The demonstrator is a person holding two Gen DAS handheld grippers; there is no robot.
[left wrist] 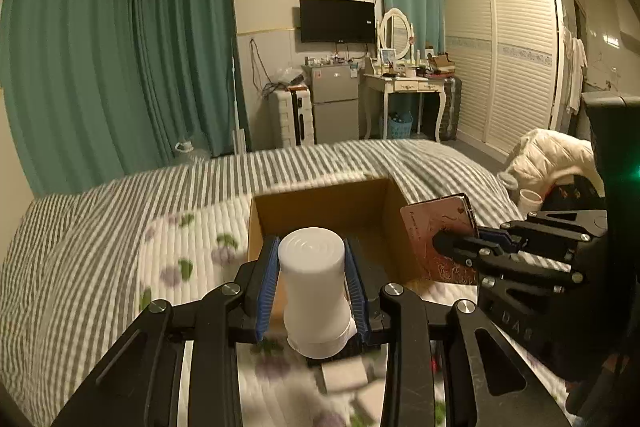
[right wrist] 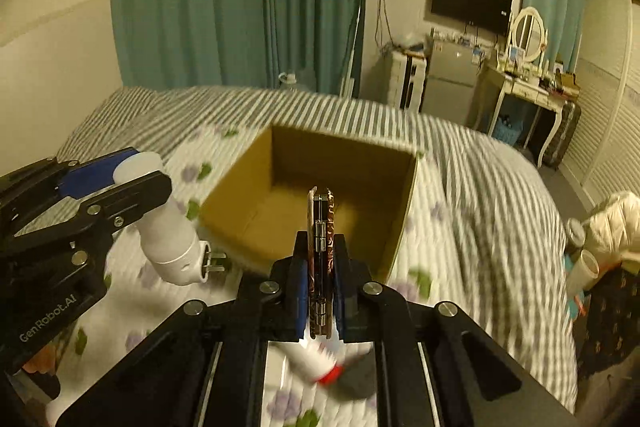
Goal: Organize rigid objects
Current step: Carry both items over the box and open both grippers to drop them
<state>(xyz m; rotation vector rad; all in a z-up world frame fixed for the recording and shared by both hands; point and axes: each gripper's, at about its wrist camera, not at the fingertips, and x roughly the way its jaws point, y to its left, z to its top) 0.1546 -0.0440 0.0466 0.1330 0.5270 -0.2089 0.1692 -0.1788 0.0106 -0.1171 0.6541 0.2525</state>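
Gripping a white plug-in lamp (left wrist: 314, 291) between the blue pads, my left gripper (left wrist: 312, 291) holds it upright by its cylinder body, just short of the near wall of the cardboard box (left wrist: 320, 205). My right gripper (right wrist: 320, 291) is clamped on a thin hinged case (right wrist: 320, 259), edge-on between the fingers, its far end already over the box's near rim. The box sits open-topped on the quilted bedspread (left wrist: 180, 259), and what I can see of its floor looks bare.

The risks, as I judge them: the lamp is smooth and heavier at its collared base, where two metal prongs stick out sideways, so it could slip or catch a prong on the cardboard rim. Both tools converge on one opening and may collide. The soft bed could let the box tip if I press its wall.

The case is flat, reddish-brown with ornate patterning and small silver hinges; the lamp is matte, with concentric rings on its top.
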